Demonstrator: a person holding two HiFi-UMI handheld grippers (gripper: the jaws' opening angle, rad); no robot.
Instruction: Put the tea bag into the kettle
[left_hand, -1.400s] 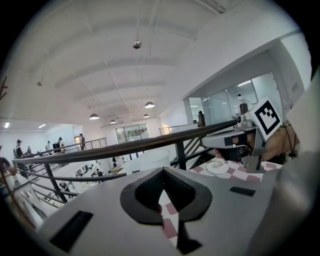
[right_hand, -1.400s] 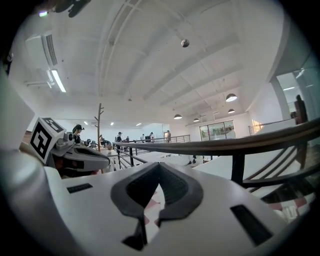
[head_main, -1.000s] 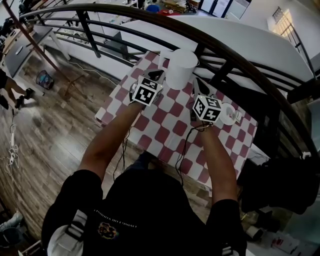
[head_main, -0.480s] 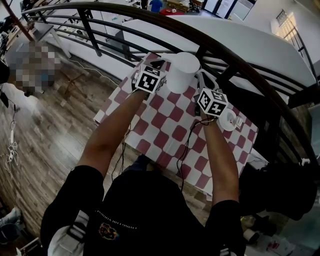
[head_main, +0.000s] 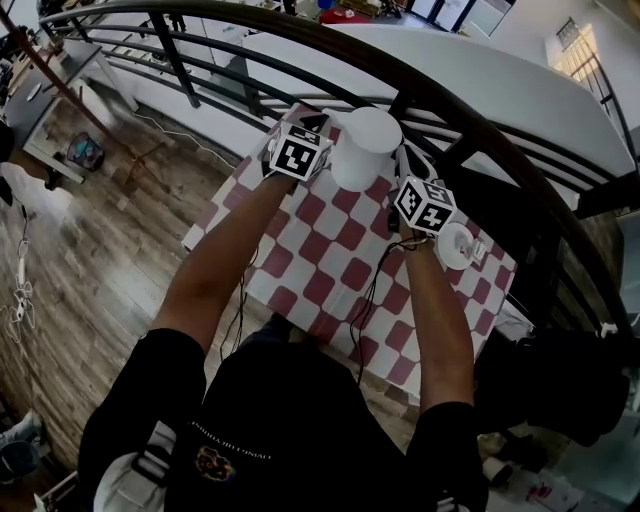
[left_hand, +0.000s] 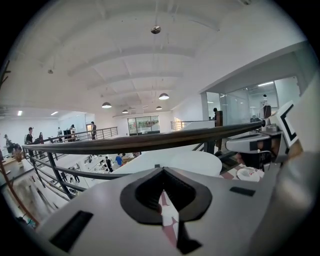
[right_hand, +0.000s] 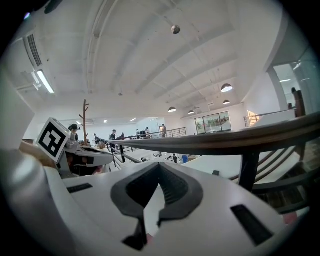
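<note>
Head view: white cylindrical kettle (head_main: 366, 147) at far edge of red-and-white checked tabletop (head_main: 322, 268); left gripper (left_hand: 161, 171) and right gripper (right_hand: 159, 166) flank it, both pinched closed, empty (tea bag unseen). Pickup likely pending; next needs jaws spread.

The kettle (head_main: 366, 148) stands at the far edge of the worktop (head_main: 330, 262), close before the railing (head_main: 470, 108) that runs behind it. The left hand-held gripper (head_main: 312, 125) is just beside the kettle on its left, and the right hand-held gripper (head_main: 404, 170) just beside it on its right, a little nearer the person. A small round dish (head_main: 455, 245) lies on the worktop right of the right hand-held gripper.
</note>
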